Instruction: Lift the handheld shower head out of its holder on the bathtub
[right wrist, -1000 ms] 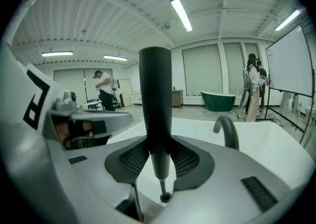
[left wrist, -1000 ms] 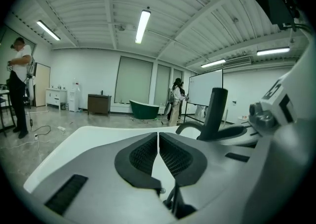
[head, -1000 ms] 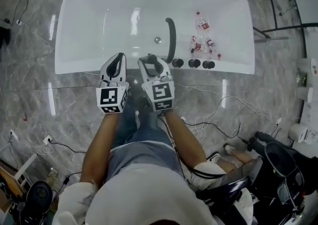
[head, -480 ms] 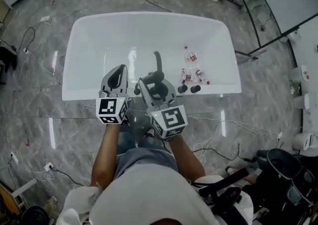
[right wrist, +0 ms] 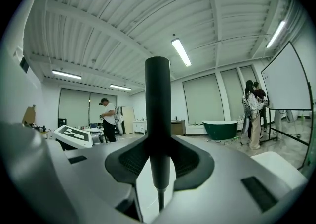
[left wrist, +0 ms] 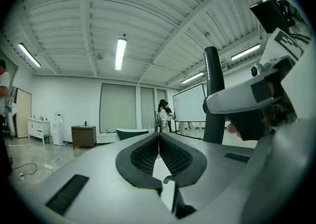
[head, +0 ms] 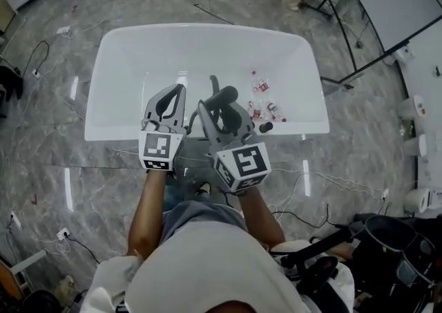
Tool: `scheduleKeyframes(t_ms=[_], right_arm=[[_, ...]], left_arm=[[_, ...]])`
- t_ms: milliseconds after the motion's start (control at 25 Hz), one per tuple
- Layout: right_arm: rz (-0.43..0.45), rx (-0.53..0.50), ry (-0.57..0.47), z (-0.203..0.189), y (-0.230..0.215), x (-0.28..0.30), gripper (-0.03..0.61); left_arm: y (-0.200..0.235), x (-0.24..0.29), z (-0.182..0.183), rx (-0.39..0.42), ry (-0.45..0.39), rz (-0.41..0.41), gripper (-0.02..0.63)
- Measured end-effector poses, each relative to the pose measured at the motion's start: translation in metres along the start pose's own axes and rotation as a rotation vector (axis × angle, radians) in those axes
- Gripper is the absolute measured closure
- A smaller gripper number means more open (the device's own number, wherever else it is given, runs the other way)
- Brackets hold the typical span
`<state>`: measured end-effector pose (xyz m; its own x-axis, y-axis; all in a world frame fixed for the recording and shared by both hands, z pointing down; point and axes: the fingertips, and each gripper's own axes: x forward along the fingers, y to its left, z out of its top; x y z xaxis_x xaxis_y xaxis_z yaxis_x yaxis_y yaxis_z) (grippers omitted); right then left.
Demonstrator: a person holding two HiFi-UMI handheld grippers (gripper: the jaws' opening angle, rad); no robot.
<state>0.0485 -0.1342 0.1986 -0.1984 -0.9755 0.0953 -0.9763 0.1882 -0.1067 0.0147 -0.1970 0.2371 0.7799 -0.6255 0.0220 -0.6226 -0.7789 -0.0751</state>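
Grey marbled floor (head: pixel 55 173), strewn with loose cables (head: pixel 324 177), surrounds a white freestanding bathtub (head: pixel 124 97).

Right gripper (head: pixel 222 112): clamped on the black handheld shower head (head: pixel 222 99). In the right gripper view the handle stands upright between the pads. Both pads press on it, and the jaws are only partly apart to fit its width. You point the gripper level, so the handle runs crosswise to the jaws. That hold suits a straight pull up out of a socket.

Shower head position: above the tub's near rim, close in front of you. Judged free of its holder, though the holder itself is hidden beneath the grippers.

Left gripper (head: pixel 173 97): closed on nothing, pads meeting, just beside the right one, probably held in reserve.

Small red-labelled bottles (head: pixel 261 108) lie in the tub, and black tap knobs (head: pixel 266 127) sit on its rim.

Beyond, you face a white ribbed ceiling with strip lights (right wrist: pixel 181 52), a whiteboard (right wrist: pixel 289 82), a dark green tub (right wrist: pixel 219 130) and standing people (right wrist: pixel 252 114).
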Motion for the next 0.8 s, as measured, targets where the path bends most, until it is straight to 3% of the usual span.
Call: scheduleKeyframes(t_ms=[520, 800], right_arm=[[0.017, -0.005, -0.054, 0.028, 0.013, -0.022, 0.439], [0.05, -0.022, -0.097, 0.069, 0.014, -0.013, 0.439]], left_arm=[[0.001, -0.017, 0.004, 0.003, -0.016, 0.009, 0.595], [0.012, 0.0, 0.018, -0.002, -0.01, -0.009, 0.595]])
